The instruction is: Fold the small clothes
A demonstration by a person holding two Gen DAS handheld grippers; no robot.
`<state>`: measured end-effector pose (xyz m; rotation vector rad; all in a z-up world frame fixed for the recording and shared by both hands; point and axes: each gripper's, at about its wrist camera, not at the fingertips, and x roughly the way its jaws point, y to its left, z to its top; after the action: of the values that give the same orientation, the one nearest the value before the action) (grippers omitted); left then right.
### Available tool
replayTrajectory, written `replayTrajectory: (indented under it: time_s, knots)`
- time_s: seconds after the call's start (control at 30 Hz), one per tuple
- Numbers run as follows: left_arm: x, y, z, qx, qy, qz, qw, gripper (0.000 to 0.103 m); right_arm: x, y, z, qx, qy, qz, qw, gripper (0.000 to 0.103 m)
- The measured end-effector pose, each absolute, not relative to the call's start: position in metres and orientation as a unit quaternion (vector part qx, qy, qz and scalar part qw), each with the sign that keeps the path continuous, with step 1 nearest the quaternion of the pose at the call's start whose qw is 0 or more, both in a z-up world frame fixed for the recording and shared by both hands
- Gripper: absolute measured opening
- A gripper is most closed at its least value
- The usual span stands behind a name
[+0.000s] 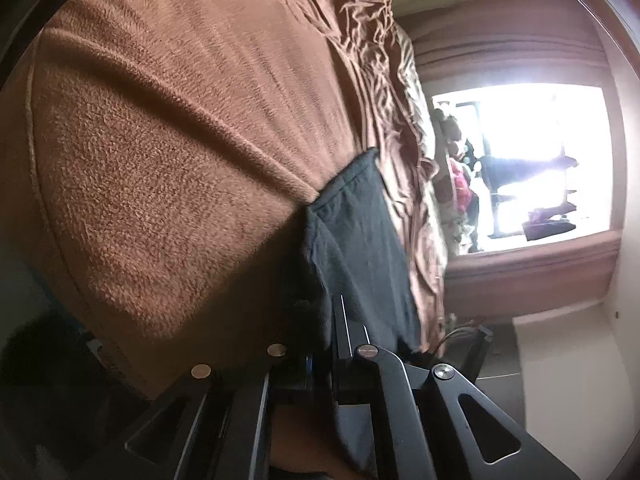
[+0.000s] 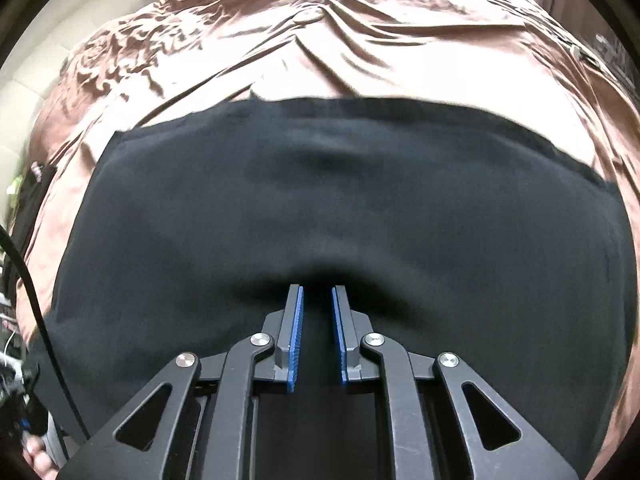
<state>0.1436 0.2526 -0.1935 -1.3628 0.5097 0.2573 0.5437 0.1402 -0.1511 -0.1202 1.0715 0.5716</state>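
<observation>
A black garment (image 2: 340, 200) lies spread on a brown satin bedsheet (image 2: 320, 40). My right gripper (image 2: 317, 292) is just over its near part, its blue-padded fingers (image 2: 295, 332) a little apart, with nothing between them. In the left wrist view, turned on its side, the same black cloth (image 1: 360, 248) runs into my left gripper (image 1: 328, 320). Its fingers are close together with the cloth pinched between them; one finger (image 1: 344, 332) shows and the other is hidden by fabric.
A brown fleece blanket (image 1: 180, 140) fills the left of the left wrist view, beside the crumpled bedsheet (image 1: 380, 60). A bright window (image 1: 540, 160) with brown curtains (image 1: 520, 276) lies beyond. Black cables (image 2: 32, 280) hang at the bed's left edge.
</observation>
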Motion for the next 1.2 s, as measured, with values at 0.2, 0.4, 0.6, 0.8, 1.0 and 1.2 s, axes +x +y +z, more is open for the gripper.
replayTrajectory:
  time_s: [0.2, 0.4, 0.6, 0.8, 1.0, 1.2]
  knots:
    - [0.150, 0.251, -0.201, -0.616, 0.246, 0.133, 0.737, 0.030, 0.570, 0.162, -0.155, -0.082, 0.494, 0.261, 0.826, 0.011]
    - [0.158, 0.249, -0.201, -0.605, 0.249, 0.137, 0.744, 0.030, 0.593, 0.176, -0.157, -0.091, 0.486, 0.265, 0.828, 0.008]
    - [0.160, 0.248, -0.203, -0.607, 0.240, 0.144, 0.744, 0.028, 0.600, 0.185, -0.156, -0.095, 0.467, 0.260, 0.840, 0.008]
    - [0.155, 0.250, -0.210, -0.632, 0.234, 0.120, 0.729, 0.007, 0.577, 0.192, -0.138, -0.102, 0.444, 0.274, 0.847, 0.009]
    - [0.152, 0.249, -0.195, -0.645, 0.204, 0.076, 0.733, 0.005, 0.515, 0.182, -0.107, -0.125, 0.423, 0.329, 0.835, 0.012]
    - [0.156, 0.245, -0.172, -0.638, 0.184, 0.038, 0.747, 0.005, 0.473, 0.135, -0.081, -0.087, 0.425, 0.356, 0.828, 0.012]
